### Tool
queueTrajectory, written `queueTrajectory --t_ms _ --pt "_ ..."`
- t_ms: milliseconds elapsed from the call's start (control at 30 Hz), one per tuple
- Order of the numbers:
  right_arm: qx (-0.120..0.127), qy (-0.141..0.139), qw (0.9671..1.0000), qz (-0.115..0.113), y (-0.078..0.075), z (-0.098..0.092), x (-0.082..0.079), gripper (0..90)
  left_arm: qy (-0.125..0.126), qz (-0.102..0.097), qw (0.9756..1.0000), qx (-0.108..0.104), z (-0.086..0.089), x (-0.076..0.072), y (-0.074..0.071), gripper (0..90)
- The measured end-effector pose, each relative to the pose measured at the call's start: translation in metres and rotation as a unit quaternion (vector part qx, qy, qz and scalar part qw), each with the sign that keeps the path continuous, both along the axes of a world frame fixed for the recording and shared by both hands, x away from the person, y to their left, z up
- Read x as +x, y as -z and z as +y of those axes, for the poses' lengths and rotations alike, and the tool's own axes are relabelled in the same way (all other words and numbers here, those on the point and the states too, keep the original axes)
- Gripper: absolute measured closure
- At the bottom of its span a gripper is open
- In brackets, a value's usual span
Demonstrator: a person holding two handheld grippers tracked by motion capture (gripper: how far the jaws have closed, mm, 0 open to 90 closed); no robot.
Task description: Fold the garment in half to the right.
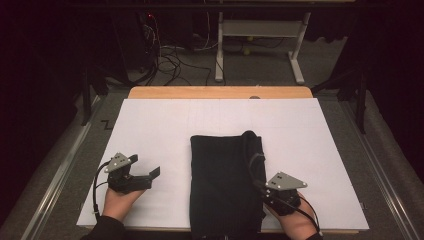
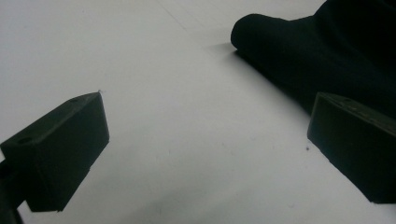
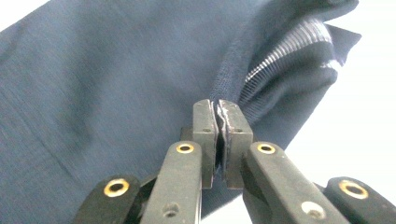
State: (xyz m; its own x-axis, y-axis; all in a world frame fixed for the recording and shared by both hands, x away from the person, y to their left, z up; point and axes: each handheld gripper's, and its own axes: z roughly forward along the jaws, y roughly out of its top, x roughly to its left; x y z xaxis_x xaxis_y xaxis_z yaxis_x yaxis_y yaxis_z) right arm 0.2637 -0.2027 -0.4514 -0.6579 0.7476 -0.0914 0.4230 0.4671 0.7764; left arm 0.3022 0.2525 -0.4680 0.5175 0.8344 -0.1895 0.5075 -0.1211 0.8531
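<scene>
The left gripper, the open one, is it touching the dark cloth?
Apart. The left gripper view shows the left gripper with jaws wide open over bare white table; a strip of white separates them from the folded dark cloth.

The high view is dim at its edges: the floor and the room around the bench [image 1: 150, 92] sink into near black, while the white sheet [image 1: 165, 130] catches even light from above. The dark garment [image 1: 225, 180] shows almost no fold detail there. In the left gripper view the sheet glows soft and grainy, with a faint shadow beside the cloth. The right gripper view is bright behind the garment, whose weave is motion-blurred at the left.
</scene>
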Motion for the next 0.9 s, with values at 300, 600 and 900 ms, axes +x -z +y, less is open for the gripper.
queueTrajectory --t_ms 300,600,900 --pt "0.0 0.02 0.9998 0.006 0.009 -0.024 -0.007 83.0 0.021 -0.009 0.9997 0.004 -0.007 -0.004 0.0 0.0" --pt "0.053 0.066 0.996 -0.028 0.008 -0.064 0.001 54.4 0.039 -0.025 0.9989 -0.009 -0.018 -0.007 -0.001 0.0" --pt "0.114 0.098 0.9829 -0.106 0.007 -0.096 -0.003 18.0 0.055 -0.04 0.9977 -0.002 -0.028 -0.008 -0.004 0.0"
